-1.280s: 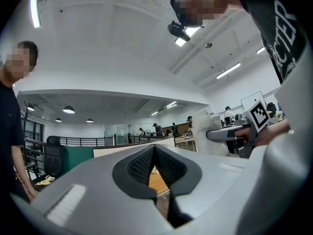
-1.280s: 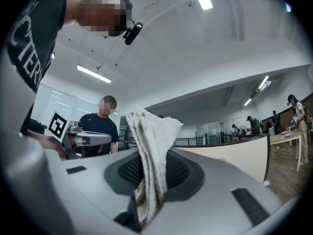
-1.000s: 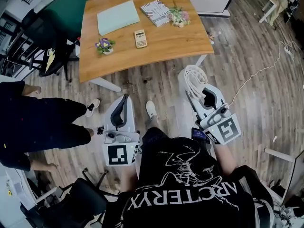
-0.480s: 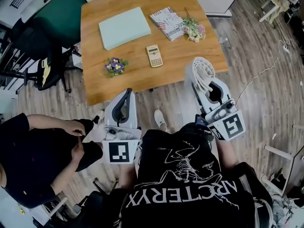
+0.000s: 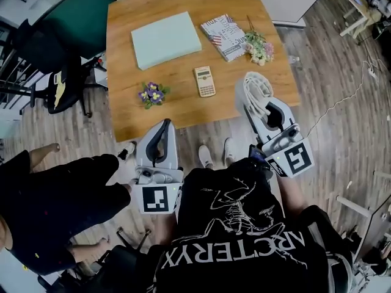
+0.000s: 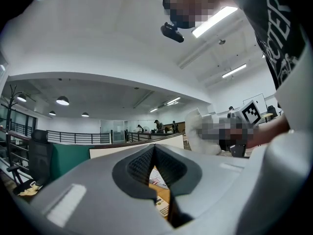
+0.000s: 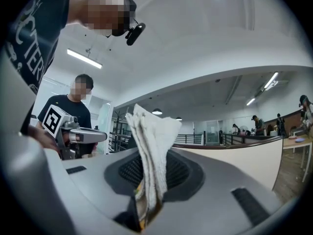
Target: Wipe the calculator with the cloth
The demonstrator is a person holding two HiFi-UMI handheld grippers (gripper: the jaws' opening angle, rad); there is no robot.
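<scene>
A small beige calculator (image 5: 204, 81) lies flat near the middle of the wooden table (image 5: 183, 108). My right gripper (image 5: 250, 99) hangs over the table's front right corner, shut on a folded white cloth (image 5: 256, 90). In the right gripper view the cloth (image 7: 152, 146) stands up out of the closed jaws of the right gripper (image 7: 149, 185). My left gripper (image 5: 165, 126) hovers just short of the table's front edge, shut and holding nothing. In the left gripper view the left gripper (image 6: 155, 155) shows a strip of table through a low slit between its jaws.
On the table lie a pale green pad (image 5: 166, 39), a magazine (image 5: 224, 37), a flower bunch (image 5: 259, 46) and a small purple flower pot (image 5: 153, 94). Black chairs (image 5: 52, 60) stand at the left. Another person in black (image 5: 55, 206) crouches at lower left.
The table has come closer, and both grippers now reach its front edge. The right gripper still clamps the cloth. The person at the left has shifted.
</scene>
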